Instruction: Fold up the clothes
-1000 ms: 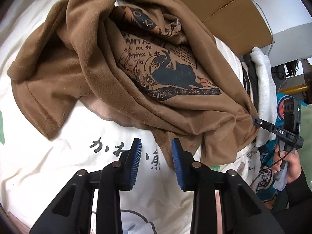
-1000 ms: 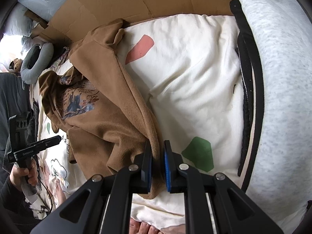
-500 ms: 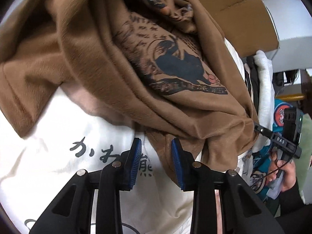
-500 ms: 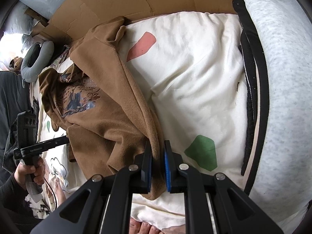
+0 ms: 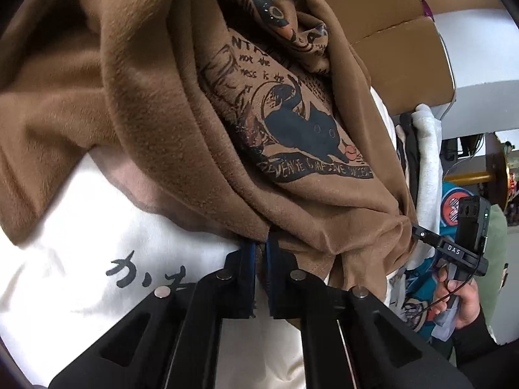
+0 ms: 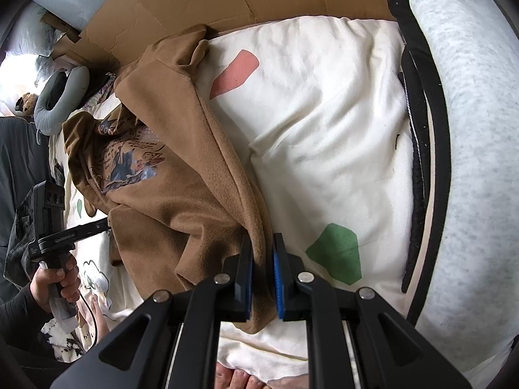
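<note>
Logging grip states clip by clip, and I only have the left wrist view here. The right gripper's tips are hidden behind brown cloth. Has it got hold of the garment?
Observer: Yes. The right gripper is shut on the brown sweatshirt, with a fold of its edge pinched between the pads.
Operator: What lies under that edge?
Observer: A cream blanket with a green patch just right of the fingers.
Operator: Anything bordering it further right?
Observer: A grey heathered garment runs along that side, with black trim between it and the blanket.
</note>
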